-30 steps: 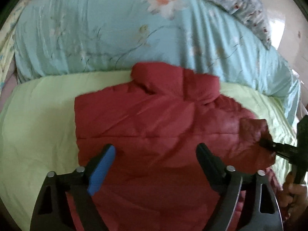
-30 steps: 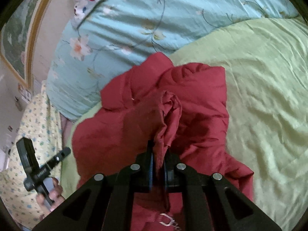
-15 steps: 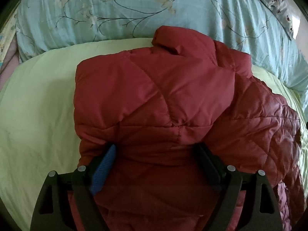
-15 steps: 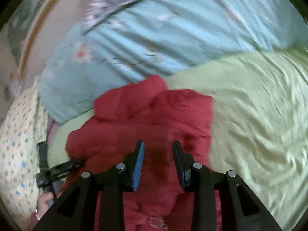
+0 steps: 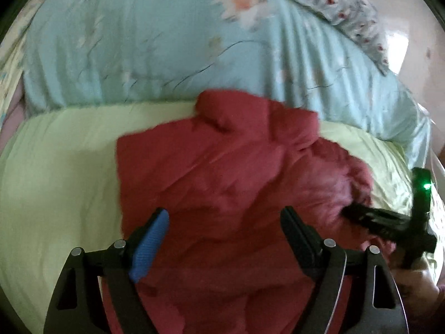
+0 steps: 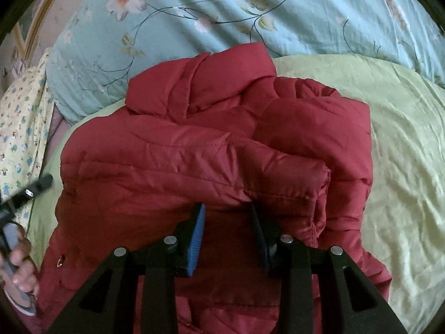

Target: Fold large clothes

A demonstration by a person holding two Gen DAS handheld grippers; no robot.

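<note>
A dark red quilted jacket lies on a pale green sheet, collar toward the pillows, with a sleeve folded across its body. My left gripper is open and empty, hovering over the jacket's lower middle. My right gripper is open and empty, its jaws just below the folded sleeve's edge. The right gripper also shows in the left wrist view at the jacket's right side. The left gripper shows at the left edge of the right wrist view.
A light blue floral duvet is piled behind the jacket. A white flowered pillow lies at the back right. A yellow patterned cloth lies at the bed's left. The green sheet spreads to either side.
The right gripper opened and let go of the sleeve, which now lies folded across the jacket. The left gripper dipped close to the jacket, then pulled back up.
</note>
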